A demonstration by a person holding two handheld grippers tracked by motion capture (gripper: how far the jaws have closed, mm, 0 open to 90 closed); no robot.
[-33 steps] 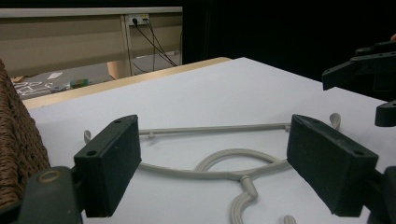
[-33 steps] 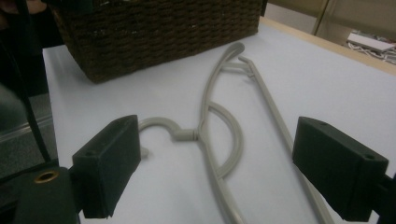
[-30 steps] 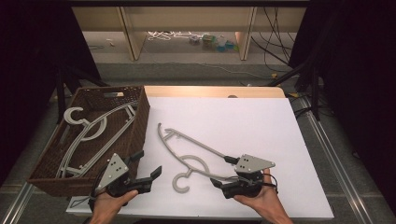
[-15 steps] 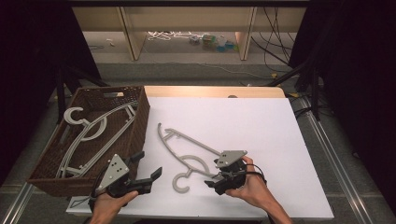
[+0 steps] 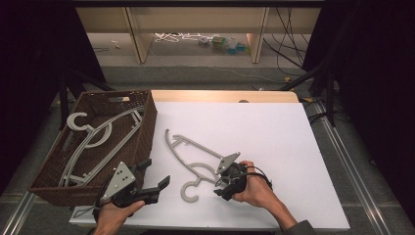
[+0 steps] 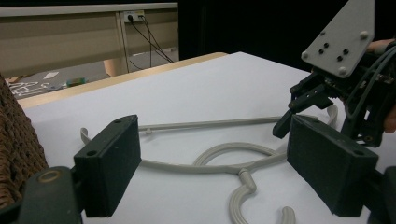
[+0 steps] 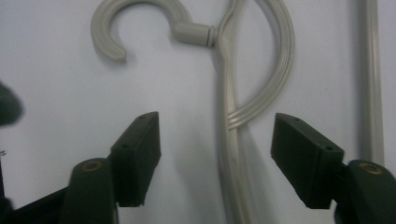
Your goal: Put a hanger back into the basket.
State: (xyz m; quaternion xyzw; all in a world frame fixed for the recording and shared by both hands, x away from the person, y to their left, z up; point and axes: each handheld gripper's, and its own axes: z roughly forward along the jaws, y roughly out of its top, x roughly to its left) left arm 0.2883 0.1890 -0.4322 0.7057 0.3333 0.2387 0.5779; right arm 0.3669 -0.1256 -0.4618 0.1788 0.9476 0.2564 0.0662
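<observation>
low in the frame, the right gripper (image 5: 221,185) has just been closing, its parted fingers (image 7: 137,151) straddling the hanger (image 5: 188,157); left gripper (image 5: 155,175) open.

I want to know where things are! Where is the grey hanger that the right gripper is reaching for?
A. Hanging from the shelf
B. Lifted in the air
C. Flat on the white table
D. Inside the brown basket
C: the grey hanger lies flat on the white table, beside the brown basket, with the right gripper open around its arm, pads not touching.
</observation>
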